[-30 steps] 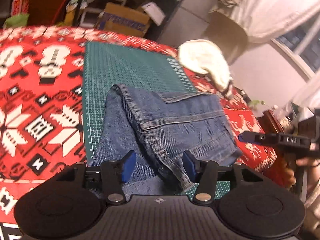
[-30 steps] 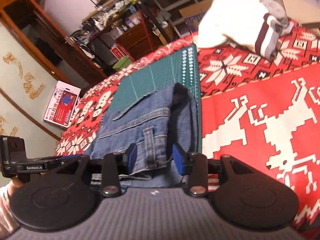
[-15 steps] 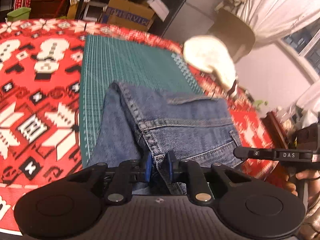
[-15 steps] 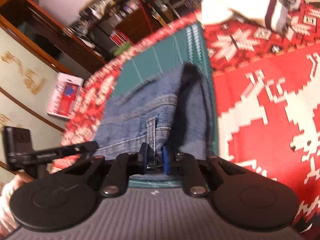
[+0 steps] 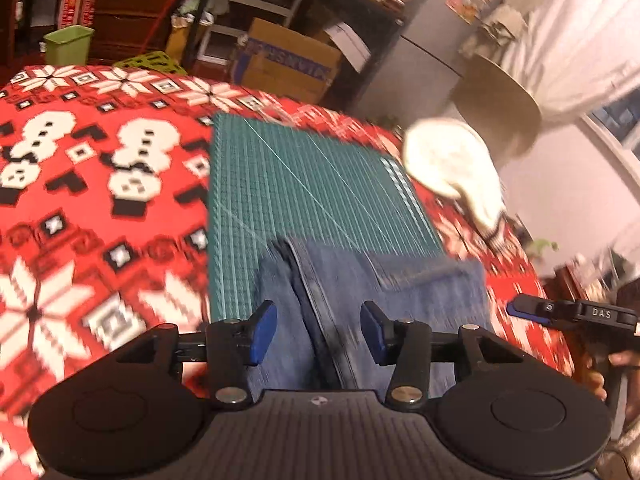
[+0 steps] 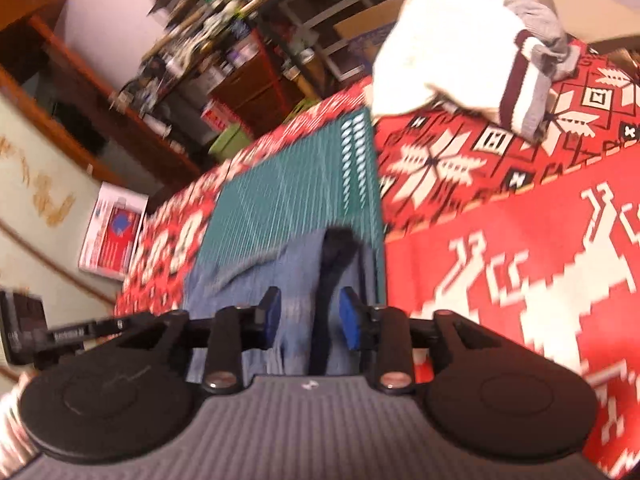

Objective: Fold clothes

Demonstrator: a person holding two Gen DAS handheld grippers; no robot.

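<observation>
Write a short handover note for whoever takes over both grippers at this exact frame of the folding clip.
Left gripper: open, holding nothing, over the jeans' near edge.
Right gripper: open, empty, over the same near edge at the jeans' other side.
Jeans lie folded into a compact bundle on the green cutting mat, on the red patterned cloth.
A cream sweater lies unfolded past the mat's far corner.
Done: jeans look folded, though the frames are blurred.
Left: probably the sweater.

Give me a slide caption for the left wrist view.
Open left tool above folded jeans on a green cutting mat.
</observation>
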